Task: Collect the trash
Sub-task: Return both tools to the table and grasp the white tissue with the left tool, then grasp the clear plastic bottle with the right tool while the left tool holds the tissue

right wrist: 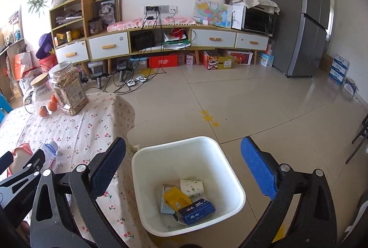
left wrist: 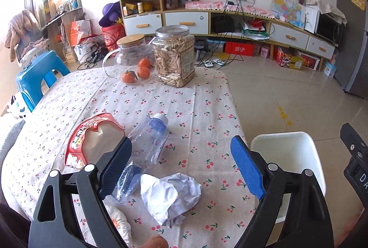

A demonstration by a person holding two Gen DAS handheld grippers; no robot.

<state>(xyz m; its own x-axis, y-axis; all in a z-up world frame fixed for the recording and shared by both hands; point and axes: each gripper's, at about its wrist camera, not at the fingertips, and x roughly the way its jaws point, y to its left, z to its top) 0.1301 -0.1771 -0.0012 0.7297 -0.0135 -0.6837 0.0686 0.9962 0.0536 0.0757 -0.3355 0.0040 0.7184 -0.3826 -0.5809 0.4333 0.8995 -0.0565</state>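
On the cherry-print tablecloth lie a crumpled white paper ball, an empty clear bottle with a blue cap, a red snack bag and a clear plastic wrapper. My left gripper hangs open above the paper ball, nothing between its blue pads. A white bin stands on the floor by the table's right edge; a paper cup, a yellow packet and a blue box lie inside it. My right gripper is open over the bin and holds nothing.
At the table's far end stand a glass jar with oranges and a big plastic jar of snacks. A blue stool is at the far left. Tiled floor stretches to a low cabinet and a grey fridge.
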